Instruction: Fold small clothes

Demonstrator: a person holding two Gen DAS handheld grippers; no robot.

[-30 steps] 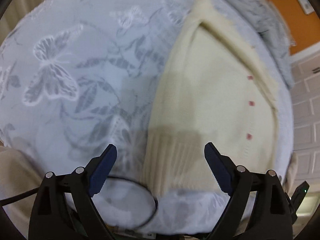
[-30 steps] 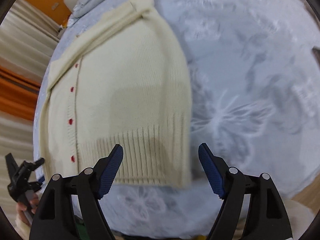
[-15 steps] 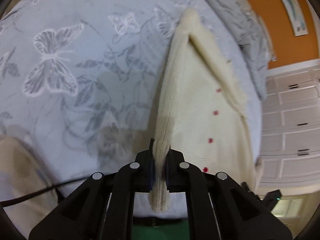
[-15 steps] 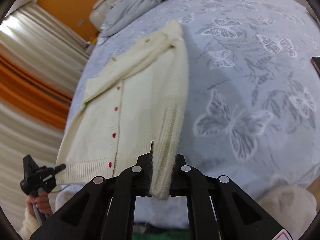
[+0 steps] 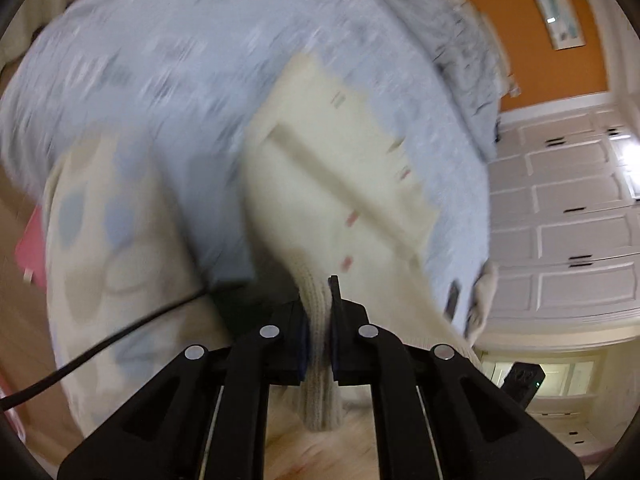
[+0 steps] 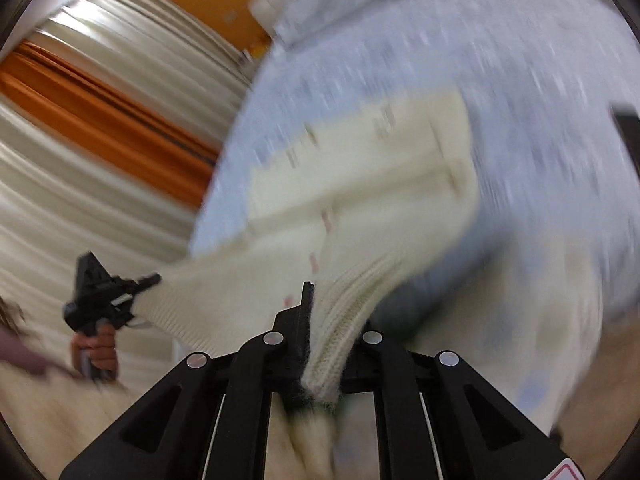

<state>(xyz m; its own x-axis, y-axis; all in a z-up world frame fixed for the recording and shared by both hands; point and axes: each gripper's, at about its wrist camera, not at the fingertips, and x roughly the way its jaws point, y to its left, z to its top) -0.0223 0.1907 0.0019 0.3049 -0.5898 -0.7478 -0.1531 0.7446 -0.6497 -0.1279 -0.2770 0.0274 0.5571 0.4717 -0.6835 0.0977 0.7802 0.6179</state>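
A cream knitted cardigan [image 5: 332,184] with small red buttons lies on a pale blue butterfly bedspread [image 5: 168,80]. My left gripper [image 5: 318,320] is shut on one corner of its ribbed hem. My right gripper [image 6: 326,332] is shut on the other corner of the cardigan [image 6: 360,184]. The hem is lifted off the bed and stretched between both grippers. In the right wrist view the left gripper [image 6: 104,296] shows at the left, with the hem in it. Both views are motion-blurred.
A grey blanket [image 5: 452,40] lies at the far end of the bed. A cream cover with blue spots [image 5: 104,240] hangs over the near edge. A black cable [image 5: 100,340] runs at the lower left. White cupboards [image 5: 568,208] stand right; orange and cream curtains [image 6: 100,112] left.
Both grippers closed on the cardigan's hem corners, then lifted and pulled the hem back toward the near bed edge. The cardigan's lower part now hangs off the bedspread.
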